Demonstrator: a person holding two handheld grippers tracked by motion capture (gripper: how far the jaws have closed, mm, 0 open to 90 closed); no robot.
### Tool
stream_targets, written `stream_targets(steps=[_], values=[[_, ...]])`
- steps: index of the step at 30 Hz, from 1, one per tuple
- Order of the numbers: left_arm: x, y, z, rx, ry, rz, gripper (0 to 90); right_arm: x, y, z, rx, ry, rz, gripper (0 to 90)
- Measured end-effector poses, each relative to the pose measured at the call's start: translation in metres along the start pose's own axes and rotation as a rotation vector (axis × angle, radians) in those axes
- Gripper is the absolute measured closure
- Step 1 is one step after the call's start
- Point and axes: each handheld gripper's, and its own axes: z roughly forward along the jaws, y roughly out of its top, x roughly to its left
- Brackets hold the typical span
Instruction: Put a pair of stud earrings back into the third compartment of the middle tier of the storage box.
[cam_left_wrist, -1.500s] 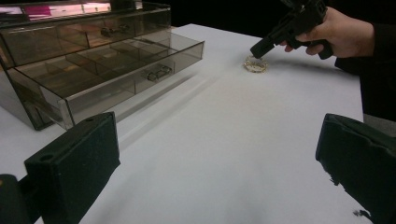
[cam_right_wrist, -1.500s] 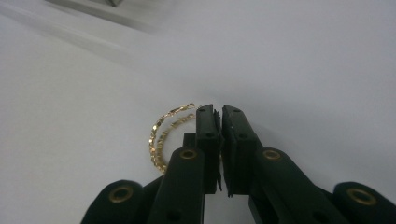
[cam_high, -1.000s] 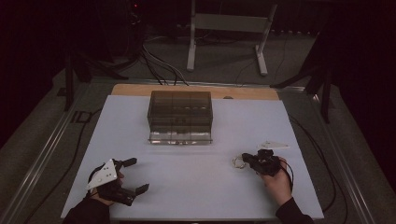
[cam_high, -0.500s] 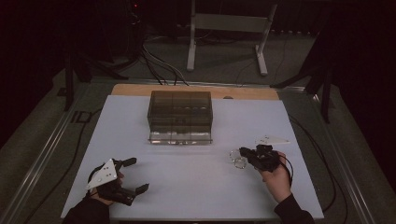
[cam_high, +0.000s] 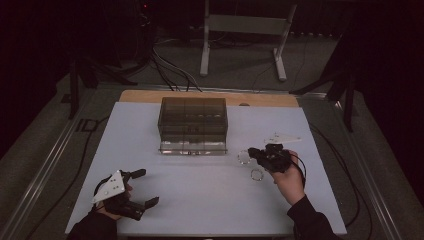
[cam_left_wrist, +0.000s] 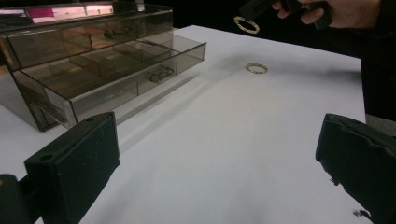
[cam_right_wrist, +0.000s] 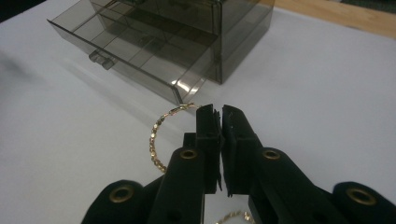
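A smoky clear drawer box (cam_high: 192, 117) stands mid-table with its bottom drawer (cam_high: 192, 147) pulled out; the drawer's compartments (cam_left_wrist: 116, 65) look bare. My right gripper (cam_high: 254, 153) is shut on a gold beaded bracelet (cam_high: 243, 158), which hangs just off the table near the drawer's right corner. In the right gripper view the gripper (cam_right_wrist: 220, 112) pinches the bracelet (cam_right_wrist: 155, 140) at its top. A second gold bracelet (cam_high: 257, 174) lies flat on the white table. My left gripper (cam_high: 146, 187) rests open near the front left, jaws wide apart and holding nothing.
The white table top (cam_high: 200, 200) ends in a wooden strip (cam_high: 150, 96) at the back. A metal stand (cam_high: 245, 30) and cables lie on the floor behind. In the left gripper view the lying bracelet (cam_left_wrist: 257, 68) sits right of the box (cam_left_wrist: 70, 56).
My right gripper has moved left and away from the person, toward the open drawer, carrying one bracelet off the table. The other bracelet stays where it lay. The left gripper has not moved.
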Motion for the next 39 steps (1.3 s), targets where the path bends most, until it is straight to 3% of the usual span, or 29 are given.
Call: stream_targets(steps=[19,39], values=[[-0.001,0.000,0.000,-0.004,-0.002,0.001,0.5,0.008,0.033,0.023,0.000,0.020,-0.044,86.5],[-0.001,0.001,-0.002,-0.005,0.001,0.008,0.5,0.021,0.068,0.048,-0.002,0.050,-0.058,86.5]])
